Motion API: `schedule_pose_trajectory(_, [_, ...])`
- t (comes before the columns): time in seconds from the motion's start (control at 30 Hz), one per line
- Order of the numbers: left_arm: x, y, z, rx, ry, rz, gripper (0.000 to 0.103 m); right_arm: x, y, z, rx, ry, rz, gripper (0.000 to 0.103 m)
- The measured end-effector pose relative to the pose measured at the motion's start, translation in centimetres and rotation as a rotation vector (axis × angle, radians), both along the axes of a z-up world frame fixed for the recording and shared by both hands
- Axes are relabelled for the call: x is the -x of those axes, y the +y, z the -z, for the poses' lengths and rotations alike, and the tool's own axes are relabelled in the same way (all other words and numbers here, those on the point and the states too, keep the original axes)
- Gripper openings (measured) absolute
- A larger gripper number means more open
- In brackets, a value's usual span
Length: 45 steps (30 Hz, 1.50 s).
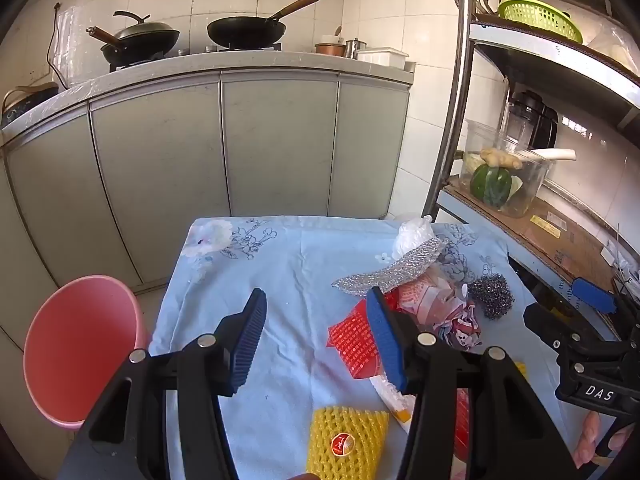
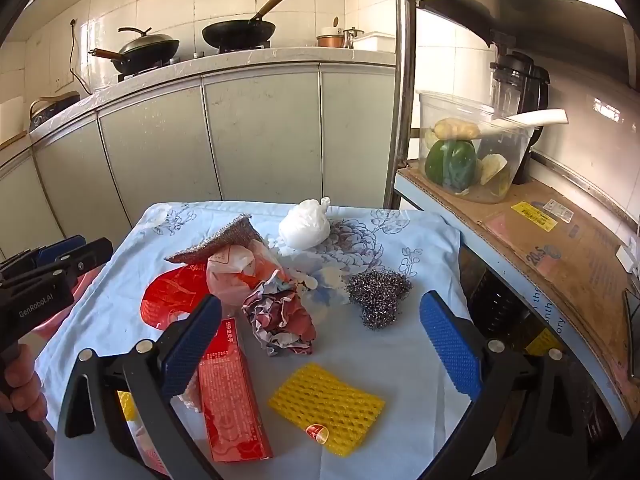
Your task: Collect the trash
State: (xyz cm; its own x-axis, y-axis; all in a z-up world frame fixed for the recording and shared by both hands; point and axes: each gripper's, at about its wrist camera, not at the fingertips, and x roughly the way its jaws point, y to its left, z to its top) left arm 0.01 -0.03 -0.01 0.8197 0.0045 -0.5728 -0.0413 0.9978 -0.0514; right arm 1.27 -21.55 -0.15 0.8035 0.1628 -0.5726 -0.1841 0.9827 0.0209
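Trash lies on a small table with a blue flowered cloth (image 2: 400, 344). There is a red carton (image 2: 232, 396), a yellow foam net (image 2: 326, 402), crumpled paper (image 2: 282, 320), a steel wool ball (image 2: 378, 292), a white tied bag (image 2: 306, 226), a silver scouring pad (image 2: 218, 242) and a red-printed plastic bag (image 2: 236, 272). My left gripper (image 1: 316, 340) is open above the cloth, empty, left of the red wrapper (image 1: 354, 344). A yellow foam net (image 1: 348, 442) lies below it. My right gripper (image 2: 320, 344) is open and empty, above the crumpled paper and net.
A pink bin (image 1: 80, 356) stands on the floor left of the table. Grey kitchen cabinets (image 1: 240, 140) with woks (image 1: 246, 30) on top are behind. A metal shelf (image 2: 520, 232) with a clear tub of vegetables (image 2: 468, 152) stands on the right.
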Motion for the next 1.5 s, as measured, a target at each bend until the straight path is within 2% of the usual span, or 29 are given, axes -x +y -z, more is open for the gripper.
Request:
schedule_pose_trajectory(0.17, [0.0,0.0,0.0,-0.002,-0.004,-0.001,0.051,0.1,-0.2,-0.2,-0.010,-0.016,0.006,0.100])
schedule_pose_trajectory(0.43, [0.0,0.0,0.0,-0.004,-0.001,-0.001,0.051,0.9,-1.0,-1.8,-0.056,-0.100,0.023,0.100])
schedule_pose_trajectory(1.5, [0.2,-0.1,0.0,-0.009,-0.008,-0.001,0.051,0.9,-0.7,-1.2,-0.051,-0.096,0.023,0.100])
